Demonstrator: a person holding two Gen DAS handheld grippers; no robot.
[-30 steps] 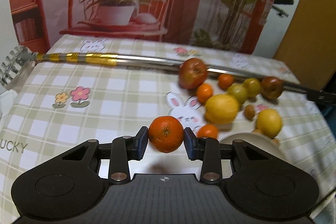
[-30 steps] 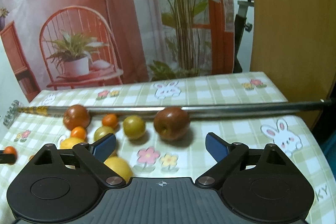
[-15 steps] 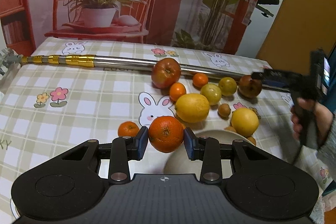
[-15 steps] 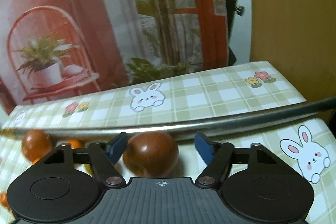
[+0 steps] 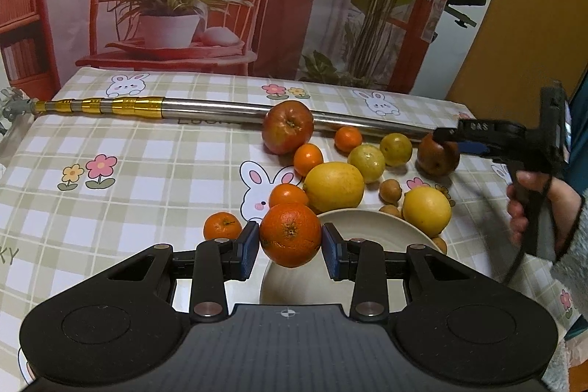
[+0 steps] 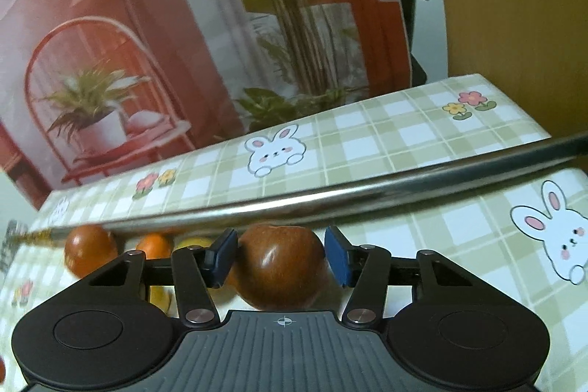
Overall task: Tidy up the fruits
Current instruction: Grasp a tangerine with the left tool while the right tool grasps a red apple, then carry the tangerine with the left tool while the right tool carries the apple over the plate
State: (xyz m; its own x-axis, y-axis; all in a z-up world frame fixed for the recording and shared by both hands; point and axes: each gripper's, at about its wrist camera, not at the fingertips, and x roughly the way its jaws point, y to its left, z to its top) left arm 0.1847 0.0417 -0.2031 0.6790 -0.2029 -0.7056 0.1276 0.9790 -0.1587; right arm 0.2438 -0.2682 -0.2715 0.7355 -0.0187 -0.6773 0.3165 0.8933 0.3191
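My left gripper (image 5: pixel 290 241) is shut on a large orange (image 5: pixel 290 230), held just above the near left rim of a beige bowl (image 5: pixel 371 226). My right gripper (image 6: pixel 281 256) has its blue pads against both sides of a dark red apple (image 6: pixel 279 278) that rests on the cloth in front of the metal pole (image 6: pixel 330 197). In the left wrist view the same apple (image 5: pixel 435 158) sits at the right end of the fruit cluster, with the right gripper (image 5: pixel 450 140) on it. Lemons (image 5: pixel 333 186), tangerines (image 5: pixel 308 158) and a red apple (image 5: pixel 287 126) lie beyond the bowl.
A long steel pole with gold bands (image 5: pixel 154 107) crosses the checked tablecloth behind the fruit. A lone tangerine (image 5: pixel 222 226) lies left of the bowl. A person's hand (image 5: pixel 529 197) holds the right gripper's handle. A printed backdrop hangs behind the table.
The right gripper came down around the dark red apple and its fingers closed in on it. The left gripper carried the orange rightward, over the bowl's rim.
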